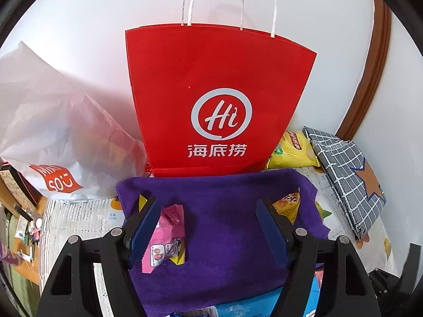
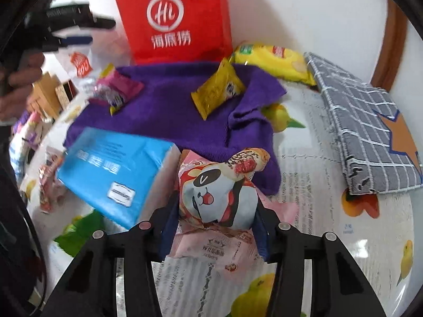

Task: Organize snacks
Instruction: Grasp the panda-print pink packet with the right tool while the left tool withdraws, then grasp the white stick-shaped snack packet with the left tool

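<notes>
1. The right gripper (image 2: pixel 215 227) is seen clamped on a pink panda snack pack (image 2: pixel 219 192); both pads press the crinkled film from either side. No earlier view is given, so nothing of motion is noted.
2. The pack sits low over the printed tablecloth (image 2: pixel 304 190), just beside a blue tissue pack (image 2: pixel 113 171) and at the near edge of the purple towel (image 2: pixel 169 116).
3. Handling is judged light, soft and puffy; the film looks slick and is easily crushed, so a gentle hold across the middle bulge is advised, not the thin sealed edge.
4. The left gripper (image 1: pixel 208 227) is held released, nothing between the jaws; the towel lies beneath, a pink wrapper (image 1: pixel 166 240) beside its left finger and an orange packet (image 1: pixel 288 206) by its right.
5. A stiff red paper bag (image 1: pixel 219 100) with twisted cord handles stands upright behind the towel, likely the destination, though its mouth is not seen.
6. Also noted: yellow chip bag (image 2: pixel 275 60), glossy; yellow sachet (image 2: pixel 216 89) on the towel; grey checked fabric pouch (image 2: pixel 370 129), flat; white plastic bag (image 1: pixel 53 137), limp.
</notes>
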The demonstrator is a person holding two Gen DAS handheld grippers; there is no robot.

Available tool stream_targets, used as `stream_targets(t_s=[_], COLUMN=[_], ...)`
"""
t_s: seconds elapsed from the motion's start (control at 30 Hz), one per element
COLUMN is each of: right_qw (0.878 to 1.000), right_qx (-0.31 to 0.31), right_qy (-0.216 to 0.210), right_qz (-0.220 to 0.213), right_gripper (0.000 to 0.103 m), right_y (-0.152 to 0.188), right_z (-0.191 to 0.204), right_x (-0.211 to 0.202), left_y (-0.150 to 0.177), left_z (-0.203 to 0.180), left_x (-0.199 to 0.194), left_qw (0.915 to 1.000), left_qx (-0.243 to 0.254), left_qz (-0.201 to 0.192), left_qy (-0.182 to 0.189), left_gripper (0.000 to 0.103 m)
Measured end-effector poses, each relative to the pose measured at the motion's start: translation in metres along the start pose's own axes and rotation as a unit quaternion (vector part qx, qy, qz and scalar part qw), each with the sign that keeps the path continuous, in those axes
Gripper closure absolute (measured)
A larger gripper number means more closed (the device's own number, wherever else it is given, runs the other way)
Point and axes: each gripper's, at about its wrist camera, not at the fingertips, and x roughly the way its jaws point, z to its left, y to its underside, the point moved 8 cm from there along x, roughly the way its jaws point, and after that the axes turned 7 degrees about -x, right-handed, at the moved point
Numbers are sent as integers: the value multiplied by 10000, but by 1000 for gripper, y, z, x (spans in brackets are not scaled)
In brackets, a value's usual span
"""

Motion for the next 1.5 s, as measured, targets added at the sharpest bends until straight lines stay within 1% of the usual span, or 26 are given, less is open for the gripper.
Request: stream_targets(t_s=[0.13,0.27,0.37,0.43,0.5,0.57,0.63,0.73,0.8,0.87,0.93,0.97,1.03,1.13,1.2,1.3,1.37,1.43,1.5], right_qw=[9997,9984,9978,9967,9964,9960,9956,9953,9955,9956,9958,9959,9957,9951,9945,9945,9946,9949,9955], right_qx=[158,494,634,783,816,841,873,898,874,861,842,835,854,919,981,972,976,957,907], right_qy=[76,88,130,83,15,51,-13,-49,-50,-32,-30,-39,-39,-38,-77,-85,-75,-90,-80], right_qz=[-162,-251,-174,-220,-245,-294,-330,-349,-363,-356,-350,-348,-352,-365,-363,-368,-341,-307,-267], right_gripper=[53,53,53,53,53,53,53,53,53,53,53,53,53,53,53,53,53,53,53], right_y=[4,17,28,35,41,45,49,54,58,61,65,67,71,76,78,77,78,79,81], right_z=[-5,-15,-21,-23,-23,-23,-21,-19,-15,-13,-11,-9,-8,-8,-5,0,2,6,10], right_x=[-18,-33,-36,-43,-47,-51,-51,-51,-51,-51,-51,-51,-52,-52,-51,-48,-47,-45,-44], left_y=[1,3,3,4,10,19,29,47,62,78,97,104,124,149,164,186,200,209,219], left_z=[-5,-12,-16,-18,-20,-22,-22,-15,-6,4,20,27,47,78,96,113,117,116,110], left_x=[-2,-10,-21,-31,-39,-46,-55,-64,-70,-73,-72,-72,-70,-68,-69,-68,-64,-61,-58], left_qw=[10000,9998,9994,9994,9996,9996,9991,9980,9970,9952,9927,9918,9905,9899,9906,9913,9904,9902,9911], left_qx=[43,183,292,263,211,264,402,500,572,664,710,697,588,214,-122,-639,-669,-632,-566], left_qz=[-3,-61,-155,-209,-164,-96,-120,-160,-171,-166,-97,-60,133,377,492,677,800,812,849], left_qy=[-14,-62,-110,-57,70,84,-81,-346,-493,-693,-971,-1069,-1232,-1348,-1269,-931,-912,-948,-858], left_gripper=[30,30,30,30,30,30,30,25,21,21,21,21,21,21,21,23,23,23,23])
